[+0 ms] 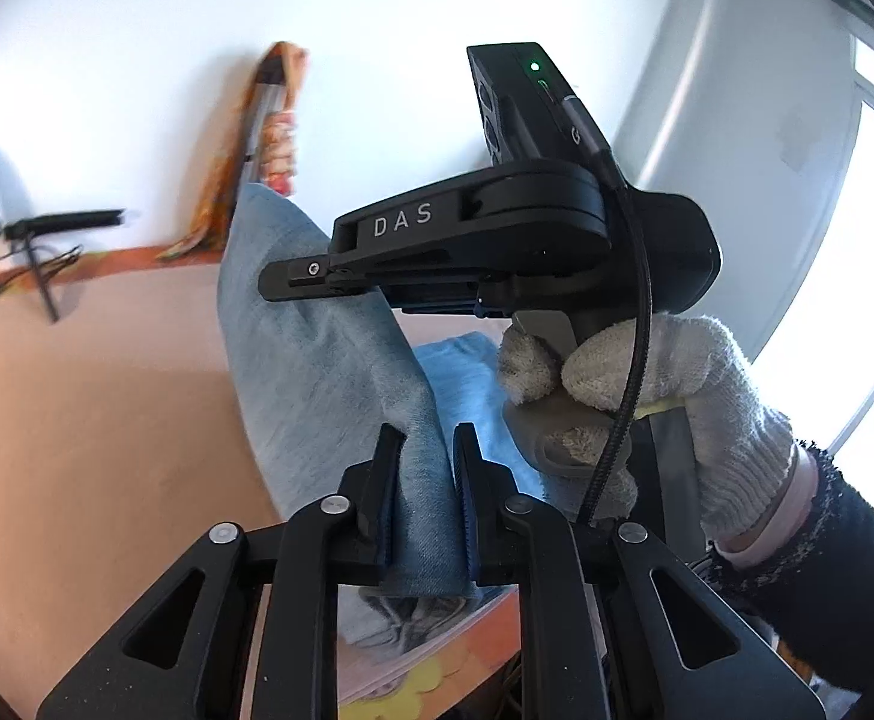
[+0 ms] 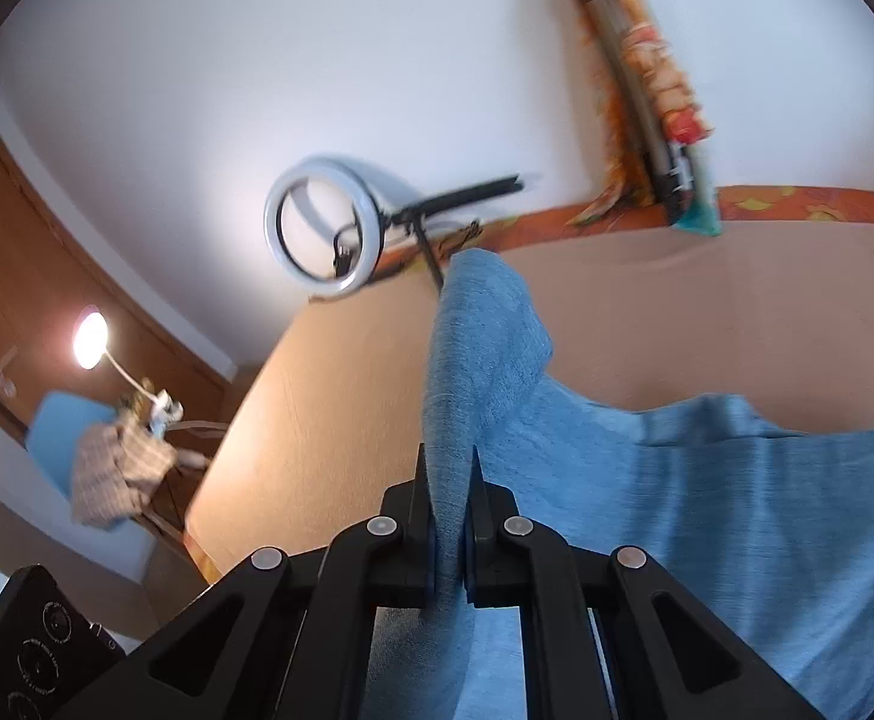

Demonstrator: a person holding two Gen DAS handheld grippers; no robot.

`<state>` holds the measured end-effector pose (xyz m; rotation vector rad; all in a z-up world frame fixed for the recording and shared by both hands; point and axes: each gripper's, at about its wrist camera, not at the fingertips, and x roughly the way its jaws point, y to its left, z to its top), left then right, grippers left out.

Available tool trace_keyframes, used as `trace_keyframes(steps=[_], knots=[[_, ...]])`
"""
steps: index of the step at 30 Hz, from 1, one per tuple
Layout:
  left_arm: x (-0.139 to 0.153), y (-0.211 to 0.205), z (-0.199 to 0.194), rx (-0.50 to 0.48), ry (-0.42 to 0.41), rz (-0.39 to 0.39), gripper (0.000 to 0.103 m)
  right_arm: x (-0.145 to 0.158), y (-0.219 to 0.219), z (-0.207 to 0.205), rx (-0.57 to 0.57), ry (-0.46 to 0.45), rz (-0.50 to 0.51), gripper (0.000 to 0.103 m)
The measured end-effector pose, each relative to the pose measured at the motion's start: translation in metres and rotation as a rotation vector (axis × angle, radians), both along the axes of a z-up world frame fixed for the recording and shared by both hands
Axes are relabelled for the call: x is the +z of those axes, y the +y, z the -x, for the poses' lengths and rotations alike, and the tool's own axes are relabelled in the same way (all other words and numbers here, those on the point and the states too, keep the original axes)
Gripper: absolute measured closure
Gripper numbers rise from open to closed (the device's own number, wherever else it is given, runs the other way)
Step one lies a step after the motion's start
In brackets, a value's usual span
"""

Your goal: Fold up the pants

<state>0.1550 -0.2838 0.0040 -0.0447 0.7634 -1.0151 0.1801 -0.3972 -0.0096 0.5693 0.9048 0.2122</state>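
Note:
The pants [image 1: 323, 372] are light blue denim-like cloth lying on a peach-coloured surface [image 1: 89, 432]. My left gripper [image 1: 428, 450] is shut on a thick fold of the pants, which rises between its pads and runs up and away. In the same view the right gripper's black body [image 1: 485, 240] crosses above the cloth, held by a hand in a white knit glove [image 1: 665, 396]. In the right wrist view my right gripper [image 2: 449, 468] is shut on a lifted edge of the pants [image 2: 707, 510], and the rest of the cloth spreads to the right.
A white wall stands behind the surface, with an orange patterned border [image 2: 797, 201] along its base. A ring light [image 2: 323, 228] on a black stand and a rolled patterned mat [image 2: 641, 78] lean there. A lamp [image 2: 90, 339] and a chair with a checked cloth [image 2: 116, 468] stand left.

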Motion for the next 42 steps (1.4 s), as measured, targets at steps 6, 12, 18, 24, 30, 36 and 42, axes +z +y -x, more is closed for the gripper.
trace_keyframes(steps=[6, 12, 18, 24, 30, 36, 42], knots=[[0.017, -0.048, 0.003, -0.11, -0.017, -0.044, 0.081, 0.009, -0.05, 0.027, -0.082, -0.038, -0.032, 0.1], [0.03, -0.07, 0.001, -0.19, -0.022, -0.052, 0.057, 0.005, -0.112, 0.067, -0.19, -0.057, -0.04, 0.1], [0.018, -0.076, -0.005, -0.169, -0.034, -0.102, 0.05, -0.015, -0.171, 0.098, -0.28, -0.037, -0.036, 0.1], [-0.026, -0.095, -0.02, -0.142, 0.032, -0.176, 0.05, -0.054, -0.199, 0.105, -0.282, 0.059, 0.029, 0.1], [-0.068, -0.115, -0.023, -0.147, 0.098, -0.239, 0.05, -0.072, -0.219, 0.111, -0.306, 0.094, 0.037, 0.101], [-0.078, -0.105, -0.027, -0.142, 0.102, -0.268, 0.05, -0.066, -0.234, 0.126, -0.316, 0.069, 0.087, 0.101], [-0.088, -0.103, -0.028, -0.141, 0.131, -0.278, 0.05, -0.092, -0.239, 0.123, -0.303, 0.144, 0.13, 0.101]])
